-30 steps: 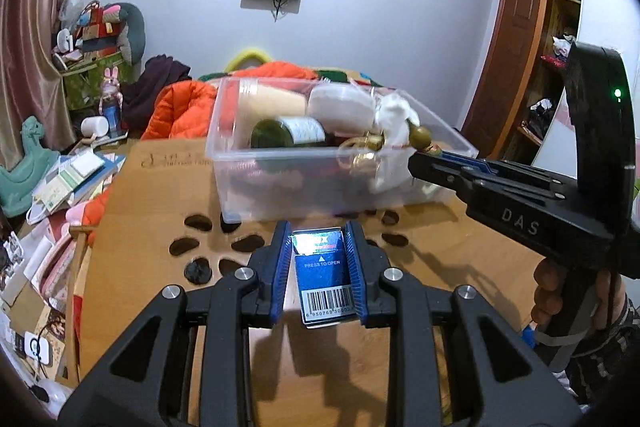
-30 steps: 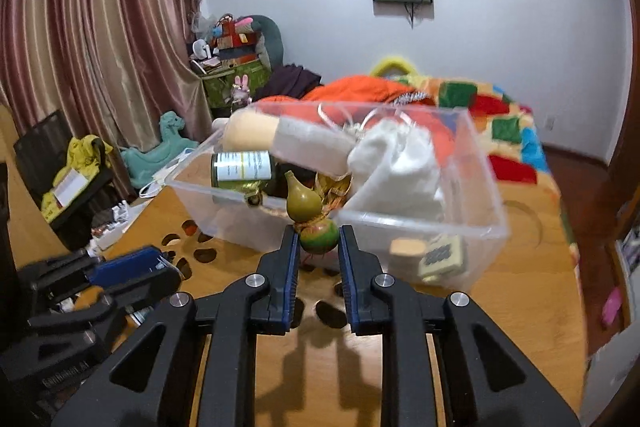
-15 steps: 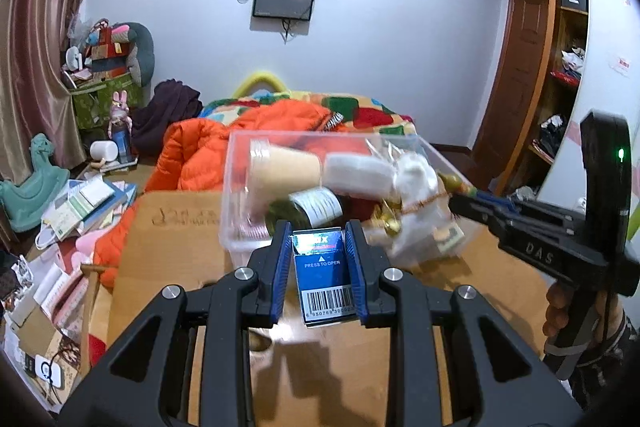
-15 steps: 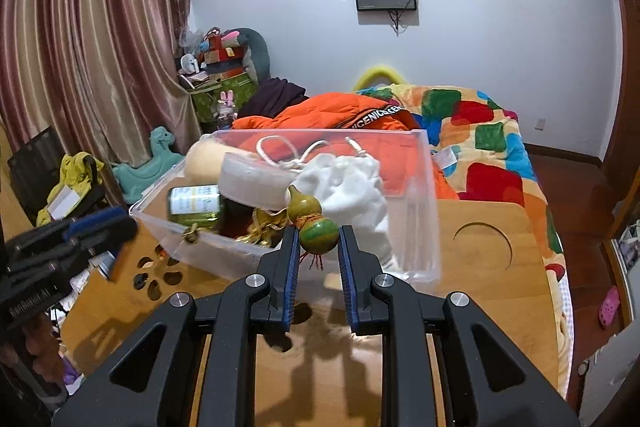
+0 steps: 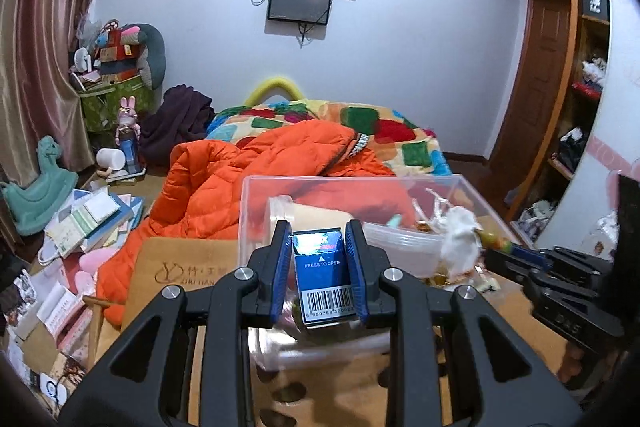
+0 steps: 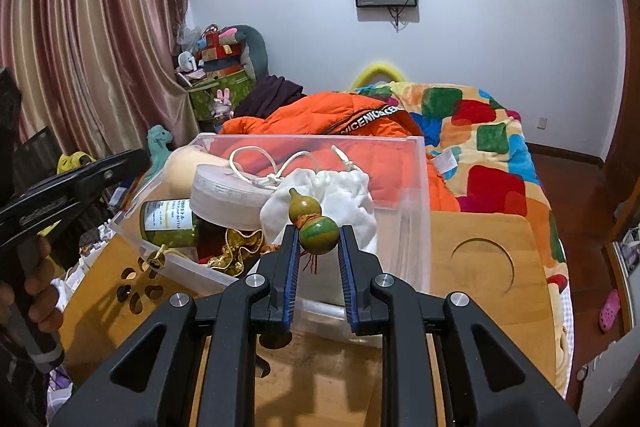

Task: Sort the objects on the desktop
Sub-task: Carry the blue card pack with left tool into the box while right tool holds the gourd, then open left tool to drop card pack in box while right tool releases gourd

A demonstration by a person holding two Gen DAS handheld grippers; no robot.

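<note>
L hand-held gripper (image 5: 320, 277) is closed on a small blue box (image 5: 325, 279), barcode end toward the camera, "PRESS TO OPEN" printed on its face; the box is pinched between the blue pads (image 5: 280, 275) and is seen held over the near-left part of a clear plastic bin (image 5: 256, 187). The bin is set on a wooden table (image 5: 176, 267) w/ cut-out holes.

R hand-held gripper (image 6: 319, 253) is closed on a small green-and-orange gourd (image 6: 314, 223); the lower bulb is gripped between the pads, the smaller upper bulb and stem stick up past the fingertips. The gourd is seen at the bin's near wall (image 6: 416, 227), in front of a white cloth pouch (image 6: 336, 195). Inside the bin, L to R: a green bottle (image 6: 172, 227) lying on its side, a round white case (image 6: 228, 199) over it, gold trinkets (image 6: 236, 251) below, then the pouch w/ a white cord (image 6: 288, 167) on top.

An orange jacket (image 5: 256, 167) and a patchwork blanket (image 6: 480, 131) are seen on the bed behind the table.
</note>
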